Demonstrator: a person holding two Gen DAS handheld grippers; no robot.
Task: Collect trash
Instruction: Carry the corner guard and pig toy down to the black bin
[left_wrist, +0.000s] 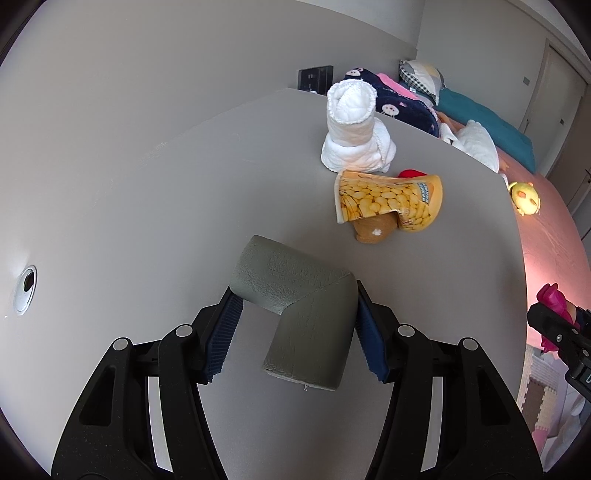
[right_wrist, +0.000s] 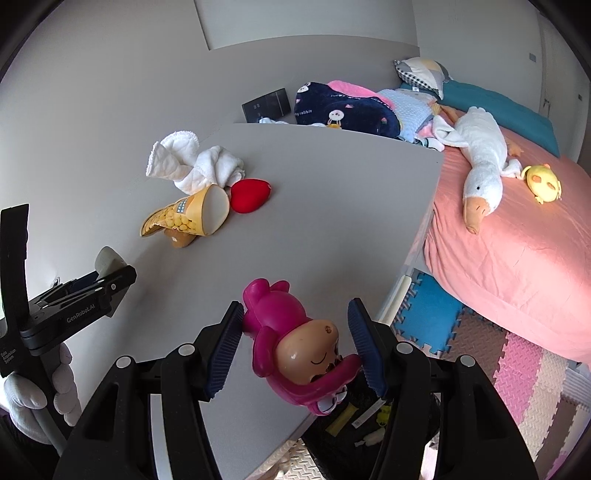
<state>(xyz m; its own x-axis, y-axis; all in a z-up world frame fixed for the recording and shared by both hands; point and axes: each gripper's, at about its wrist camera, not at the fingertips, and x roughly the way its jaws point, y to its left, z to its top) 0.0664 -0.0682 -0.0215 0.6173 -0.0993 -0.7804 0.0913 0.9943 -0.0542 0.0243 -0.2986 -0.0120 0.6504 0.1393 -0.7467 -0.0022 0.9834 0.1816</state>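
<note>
My left gripper (left_wrist: 295, 332) is shut on a grey L-shaped foam corner guard (left_wrist: 299, 314) and holds it over the grey table (left_wrist: 166, 206); it also shows in the right wrist view (right_wrist: 107, 260). My right gripper (right_wrist: 295, 339) is shut on a magenta toy figure (right_wrist: 295, 350) with a tan face, held at the table's near edge above a dark trash bag (right_wrist: 354, 417). A yellow corn-print snack bag (left_wrist: 388, 201) lies on the table over a brown piece (left_wrist: 371, 229). It also shows in the right wrist view (right_wrist: 184, 218).
A rolled white towel (left_wrist: 352, 129) and a red heart-shaped object (right_wrist: 249, 194) sit on the table behind the bag. A pink bed (right_wrist: 517, 240) to the right carries a white goose plush (right_wrist: 480, 162), a yellow plush (right_wrist: 543, 182) and blankets. Foam floor mats (right_wrist: 517, 369) lie below.
</note>
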